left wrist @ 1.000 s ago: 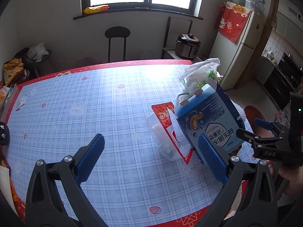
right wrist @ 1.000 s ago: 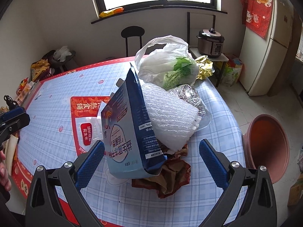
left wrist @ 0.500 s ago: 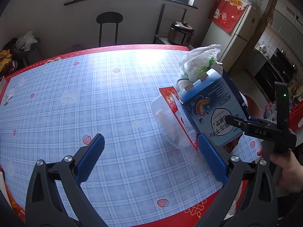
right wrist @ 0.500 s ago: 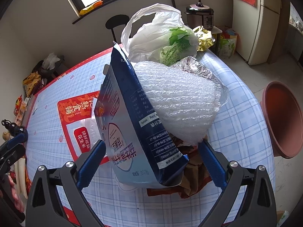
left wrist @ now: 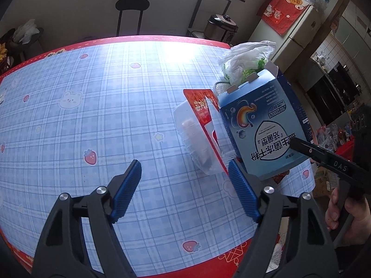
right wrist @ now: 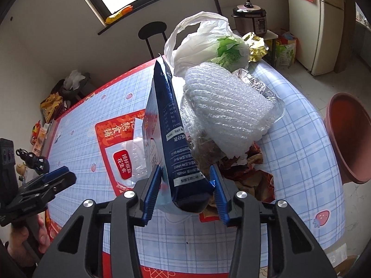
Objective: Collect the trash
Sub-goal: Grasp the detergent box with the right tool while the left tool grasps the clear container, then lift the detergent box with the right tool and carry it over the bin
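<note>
R gripper [right wrist: 185, 185] | was wide, now clamped on blue box [right wrist: 172, 139] | L narrower

In the right wrist view, the tall blue cardboard box [right wrist: 171, 125] hides the right edge of the flat red snack packet [right wrist: 116, 146] lying at nine o'clock of it. Brown crumpled wrappers [right wrist: 252, 176] are mostly buried under the white bubble wrap bundle [right wrist: 227, 111]. In the left wrist view, the right tool [left wrist: 299, 144] is cut off by the three o'clock edge; its second finger is out of sight. The round terracotta basin [right wrist: 347, 134] runs past the frame.
</note>
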Demonstrator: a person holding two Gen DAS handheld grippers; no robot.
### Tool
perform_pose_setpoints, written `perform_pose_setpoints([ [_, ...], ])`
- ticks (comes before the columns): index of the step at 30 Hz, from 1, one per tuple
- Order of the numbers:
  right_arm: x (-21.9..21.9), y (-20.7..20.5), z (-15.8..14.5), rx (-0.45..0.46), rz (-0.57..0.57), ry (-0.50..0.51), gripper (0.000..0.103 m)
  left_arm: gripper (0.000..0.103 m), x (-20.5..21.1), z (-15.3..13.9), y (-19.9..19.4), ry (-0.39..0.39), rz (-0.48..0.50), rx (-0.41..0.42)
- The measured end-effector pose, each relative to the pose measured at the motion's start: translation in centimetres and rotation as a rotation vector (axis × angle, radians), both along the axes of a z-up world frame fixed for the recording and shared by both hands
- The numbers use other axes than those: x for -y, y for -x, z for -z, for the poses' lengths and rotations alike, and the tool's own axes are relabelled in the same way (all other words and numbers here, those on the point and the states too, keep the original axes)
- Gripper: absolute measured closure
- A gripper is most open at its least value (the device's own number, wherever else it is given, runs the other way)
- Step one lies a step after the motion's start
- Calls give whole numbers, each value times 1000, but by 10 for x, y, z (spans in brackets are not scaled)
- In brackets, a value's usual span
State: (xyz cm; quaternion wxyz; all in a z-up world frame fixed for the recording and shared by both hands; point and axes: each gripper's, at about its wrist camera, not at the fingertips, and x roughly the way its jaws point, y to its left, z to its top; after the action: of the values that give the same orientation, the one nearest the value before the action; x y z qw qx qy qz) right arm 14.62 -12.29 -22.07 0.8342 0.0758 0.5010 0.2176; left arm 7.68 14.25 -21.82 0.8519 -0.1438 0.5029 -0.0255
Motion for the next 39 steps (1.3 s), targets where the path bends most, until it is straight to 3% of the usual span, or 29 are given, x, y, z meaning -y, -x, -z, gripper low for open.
perform_pose_setpoints([
  [4,-2,2,-1,9,-8,-2,65,38,-3,25,-21,143,-26,-48],
  [6,-3,2,0,6,-5,0,65,41,-4,34,-31,175,-55,-55],
  [17,-4,4,3,3,8,4,65,41,5,52,-61,191,-101,-53],
  [21,-4,3,4,-1,15,0,65,27,-11,60,-67,219,-142,-64],
  [25,-4,3,4,1,13,4,65,27,-26,81,-68,352,-185,-82],
  [30,-4,2,3,0,11,8,65,23,-19,100,-82,417,-156,-103],
  [32,-4,2,3,-2,11,10,65,25,-15,105,-87,421,-154,-110],
  [33,-5,3,4,-3,11,10,65,31,-12,106,-89,426,-148,-111],
  [34,-5,3,4,-4,9,11,65,45,-9,106,-89,436,-132,-108],
  [36,-6,3,3,-7,5,12,65,55,-1,101,-90,409,-110,-107],
  [39,-6,4,2,-13,-4,-4,66,58,7,90,-91,342,-98,-108],
])
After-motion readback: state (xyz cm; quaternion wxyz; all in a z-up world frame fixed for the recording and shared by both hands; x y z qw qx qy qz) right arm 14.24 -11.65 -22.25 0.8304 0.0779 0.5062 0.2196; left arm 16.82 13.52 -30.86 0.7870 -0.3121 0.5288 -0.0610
